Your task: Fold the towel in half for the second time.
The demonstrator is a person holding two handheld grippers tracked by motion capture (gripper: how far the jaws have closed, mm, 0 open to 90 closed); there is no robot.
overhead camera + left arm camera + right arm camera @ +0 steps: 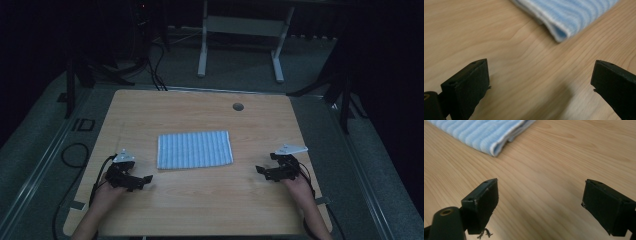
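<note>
A folded blue-and-white striped cloth (195, 149) lies flat at the middle of the wooden table (200, 200). My left gripper (142, 180) rests low near the cloth's front-left corner, open, nothing between its jaws. In the left gripper view the cloth's corner (564, 17) sits ahead of the left gripper (540, 77). My right gripper (262, 169) stands open to the right of the cloth, a short gap away. The right gripper view has the cloth's folded corner (484, 135) beyond the right gripper (540, 197), and bare wood between its jaws.
A round grommet hole (238, 106) sits near the table's far edge. Beyond the table stand a white desk frame (240, 40) and dark stands with cables on the floor. A person's forearms come in from the front edge.
</note>
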